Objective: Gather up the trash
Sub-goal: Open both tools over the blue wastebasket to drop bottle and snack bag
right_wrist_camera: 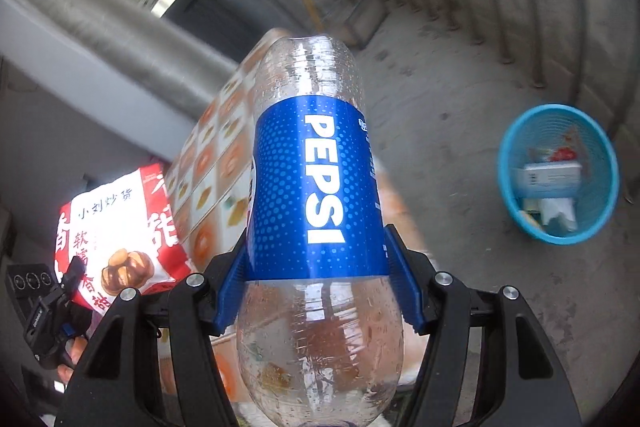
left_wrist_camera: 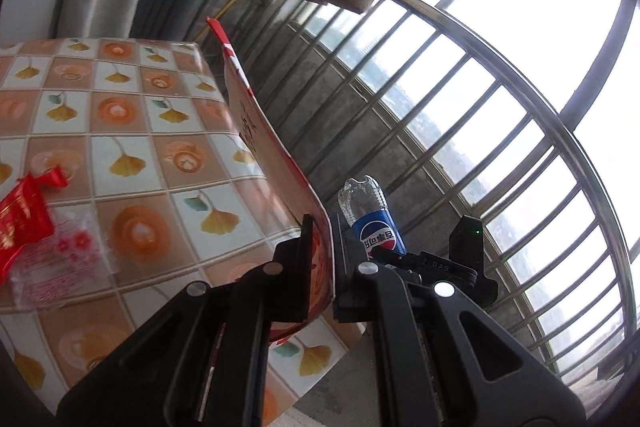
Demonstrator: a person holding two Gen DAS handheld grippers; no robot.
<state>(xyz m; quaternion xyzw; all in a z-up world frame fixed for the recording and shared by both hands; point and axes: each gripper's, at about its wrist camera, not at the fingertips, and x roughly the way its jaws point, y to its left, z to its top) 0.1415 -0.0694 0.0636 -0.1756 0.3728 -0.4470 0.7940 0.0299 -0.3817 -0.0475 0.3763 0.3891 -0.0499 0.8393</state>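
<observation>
My left gripper (left_wrist_camera: 322, 235) is shut on the edge of a red and white snack bag (left_wrist_camera: 256, 123), held above the table's right edge. The bag also shows at the left of the right wrist view (right_wrist_camera: 116, 227). My right gripper (right_wrist_camera: 318, 279) is shut on an empty clear Pepsi bottle (right_wrist_camera: 316, 187) with a blue label, held in the air. The bottle also shows in the left wrist view (left_wrist_camera: 370, 219), just right of the bag. A blue trash basket (right_wrist_camera: 600, 163) stands on the floor to the right, with paper and wrappers inside.
A table with a tiled orange and leaf pattern cloth (left_wrist_camera: 132, 155) holds a red wrapper (left_wrist_camera: 24, 219) and a clear printed plastic bag (left_wrist_camera: 64, 259) at its left. A metal window railing (left_wrist_camera: 500, 147) runs along the right. The floor (right_wrist_camera: 440, 115) is bare concrete.
</observation>
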